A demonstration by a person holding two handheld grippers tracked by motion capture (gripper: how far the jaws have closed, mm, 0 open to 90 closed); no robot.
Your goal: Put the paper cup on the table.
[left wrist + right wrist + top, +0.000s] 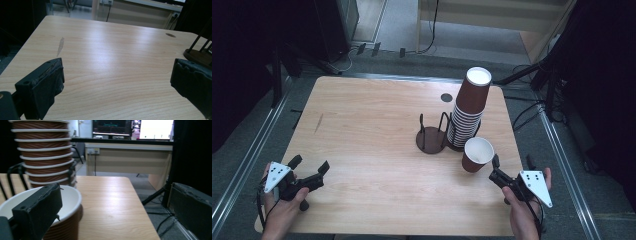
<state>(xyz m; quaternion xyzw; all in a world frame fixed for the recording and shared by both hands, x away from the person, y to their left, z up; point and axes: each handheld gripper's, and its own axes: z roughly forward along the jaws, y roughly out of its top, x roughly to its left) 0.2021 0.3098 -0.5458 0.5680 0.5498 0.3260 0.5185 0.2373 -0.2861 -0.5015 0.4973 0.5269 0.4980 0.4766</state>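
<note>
A tall stack of brown paper cups [470,107] stands upside down in the right half of a dark wire cup holder [432,137]; the stack [45,155] rises at the left in the right gripper view. A single brown cup [476,154] stands upright on the table just in front of the holder. My right gripper [513,162] is open at the near right, just right of that cup [65,207], with nothing between its jaws. Near the left front corner my left gripper [309,165] is open over bare wood, its jaws wide apart [117,80].
The wooden table [372,130] has a dark round hole [446,97] near its back edge and a faint scuff mark [60,46] at the left. Metal rails run along both sides. Cables and stand legs lie on the floor behind and to the right.
</note>
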